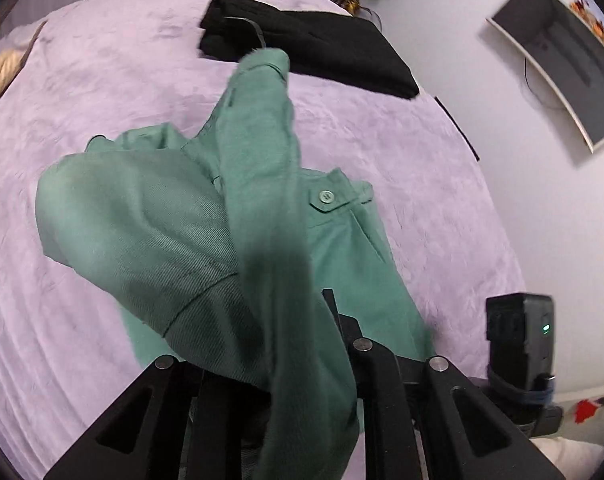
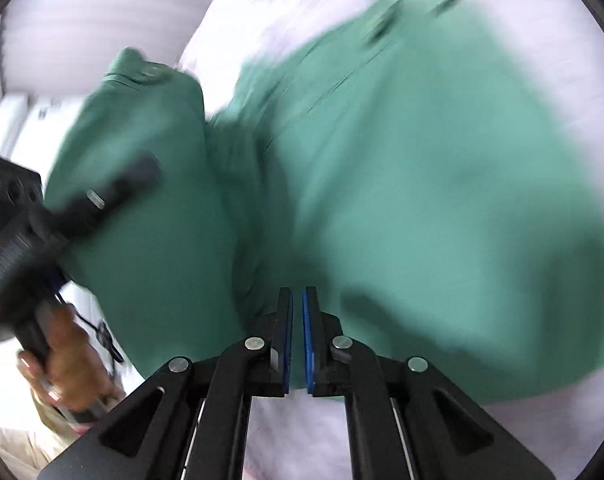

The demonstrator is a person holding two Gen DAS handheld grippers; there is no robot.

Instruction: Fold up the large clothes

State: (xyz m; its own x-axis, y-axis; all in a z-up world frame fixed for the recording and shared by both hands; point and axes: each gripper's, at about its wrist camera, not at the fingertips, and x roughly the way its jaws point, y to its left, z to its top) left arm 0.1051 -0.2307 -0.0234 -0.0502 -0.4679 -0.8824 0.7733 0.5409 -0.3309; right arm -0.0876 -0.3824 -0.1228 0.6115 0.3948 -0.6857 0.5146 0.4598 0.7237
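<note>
Green trousers [image 1: 342, 248] half lifted off the lilac bed [image 1: 102, 92], one leg pulled up in a long strip, waistband button down on the cover. Left gripper [image 1: 302, 344] buried in that raised cloth, clenched on it by the look; right gripper [image 2: 297, 320] nearly closed, thin gap showing, nothing between the blue pads [image 2: 308, 344]. Beyond, folded black garment [image 1: 314, 48] at the far edge.
</note>
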